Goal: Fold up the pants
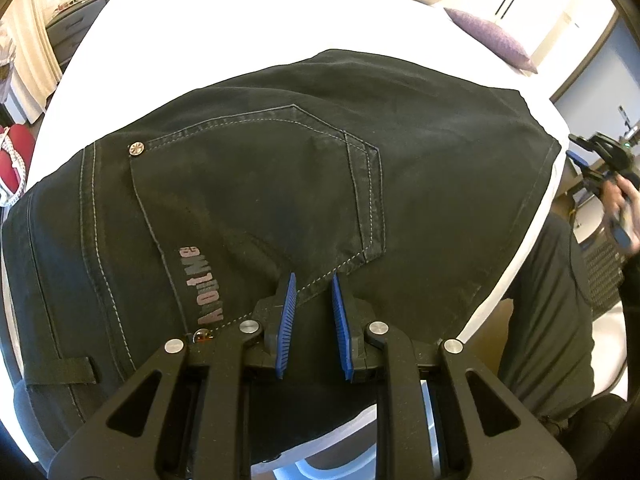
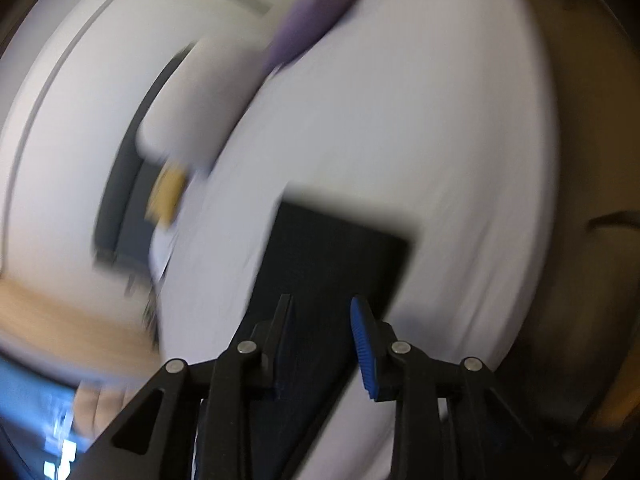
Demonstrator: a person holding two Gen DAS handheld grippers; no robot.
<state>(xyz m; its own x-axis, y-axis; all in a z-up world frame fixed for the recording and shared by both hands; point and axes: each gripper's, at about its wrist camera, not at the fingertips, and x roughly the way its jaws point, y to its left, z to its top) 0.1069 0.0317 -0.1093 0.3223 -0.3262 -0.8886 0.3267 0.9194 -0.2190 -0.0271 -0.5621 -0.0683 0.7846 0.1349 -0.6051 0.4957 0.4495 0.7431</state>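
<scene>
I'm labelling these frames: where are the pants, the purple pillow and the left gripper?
pants (image 1: 248, 184): left wrist view, on the back pocket.
purple pillow (image 1: 492, 38): left wrist view, on its top face.
left gripper (image 1: 314, 292): left wrist view, between the open jaws.

- R wrist view: motion-smeared throughout; I can't resolve the purple cushion (image 2: 316, 20) or the room at left.
- Pants (image 2: 332, 264): dark block only in R view, no seams legible; near end hidden behind right gripper (image 2: 322, 312).
- L wrist view: pants (image 1: 256, 184) cut off at left/bottom edge, waist under left gripper (image 1: 314, 284).
- Right gripper (image 1: 600, 164) at frame edge, blurred; finger gap unclear to me there.
</scene>
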